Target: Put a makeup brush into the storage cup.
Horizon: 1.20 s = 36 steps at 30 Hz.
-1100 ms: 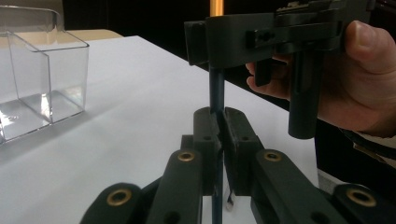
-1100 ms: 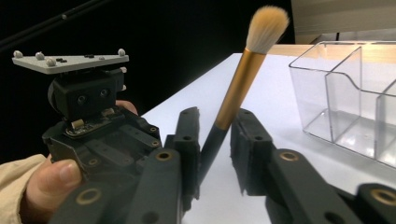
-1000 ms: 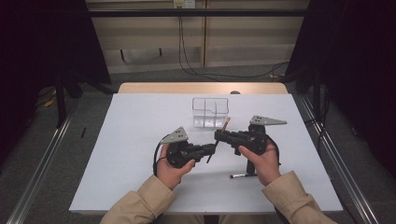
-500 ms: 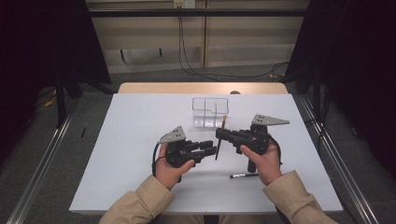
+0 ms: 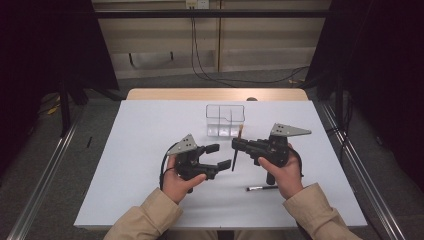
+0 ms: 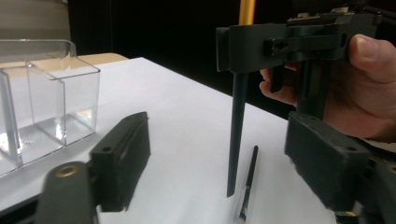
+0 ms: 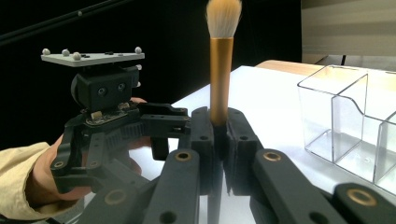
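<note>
Gripped upright in the right gripper [image 5: 239, 145], just right of the high view's centre, is a makeup brush with a dark tapered handle, gold ferrule and pale bristles [image 7: 221, 70]. Its jaws are clamped tight on the handle just below the ferrule, bristles up, the handle tip hanging a little above the white table [image 5: 150, 130]. To its left, the left gripper [image 5: 219, 156] has just been opening its jaws: a second ago they were closed beside the brush, and now they stand well apart with nothing between the pads. In the left gripper view the dark handle hangs clear beyond them. That reads as a handover finished, the brush now carried by the right gripper alone. A second, thin black brush [image 5: 262, 188] lies flat on the table near the lower centre, below the right hand. Farther up, at centre, stands the clear plastic divided organiser box [image 5: 225, 120], empty and apparently the brush's destination.
</note>
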Motion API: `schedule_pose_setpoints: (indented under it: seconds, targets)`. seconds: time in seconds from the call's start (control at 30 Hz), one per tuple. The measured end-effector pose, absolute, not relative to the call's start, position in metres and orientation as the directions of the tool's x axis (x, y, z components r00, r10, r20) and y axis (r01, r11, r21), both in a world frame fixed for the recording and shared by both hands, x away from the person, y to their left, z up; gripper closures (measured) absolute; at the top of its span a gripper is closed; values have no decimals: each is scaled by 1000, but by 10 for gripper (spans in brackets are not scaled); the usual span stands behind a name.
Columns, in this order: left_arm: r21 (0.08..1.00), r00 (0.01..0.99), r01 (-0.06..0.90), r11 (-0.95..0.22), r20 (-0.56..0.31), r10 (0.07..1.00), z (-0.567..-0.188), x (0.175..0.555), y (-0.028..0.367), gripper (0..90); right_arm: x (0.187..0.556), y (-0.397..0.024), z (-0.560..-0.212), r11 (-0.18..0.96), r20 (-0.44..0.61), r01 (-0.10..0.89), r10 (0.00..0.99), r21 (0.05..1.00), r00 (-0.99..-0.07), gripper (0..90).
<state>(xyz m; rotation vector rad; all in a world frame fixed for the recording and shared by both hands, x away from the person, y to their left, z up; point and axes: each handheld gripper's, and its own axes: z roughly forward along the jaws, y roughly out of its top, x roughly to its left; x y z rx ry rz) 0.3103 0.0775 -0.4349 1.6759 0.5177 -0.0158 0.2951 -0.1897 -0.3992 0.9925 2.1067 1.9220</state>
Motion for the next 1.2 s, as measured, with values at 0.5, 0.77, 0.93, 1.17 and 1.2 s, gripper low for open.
schedule_pose_setpoints:
  seconds: [0.5, 0.77, 0.93, 1.17, 1.2]
  targets:
    - [921, 881, 377, -103, -322, 347, -434, 313, 88, 64, 293, -195, -400, -13, 294, 343, 546, 939, -784, 842]
    - [937, 910, 312, -154, -248, 333, -432, 309, 98, 20, 292, -198, -400, -16, 287, 333, 547, 943, -787, 842]
    - [938, 908, 309, -160, -241, 342, -432, 308, 103, 20, 291, -198, -402, -16, 284, 329, 544, 944, -790, 842]
    - [940, 909, 297, -165, -226, 350, -428, 309, 112, 20, 290, -197, -401, -14, 276, 320, 540, 947, -795, 842]
    - [939, 908, 300, -165, -228, 352, -428, 309, 115, 20, 290, -197, -401, -12, 273, 317, 540, 948, -796, 842]
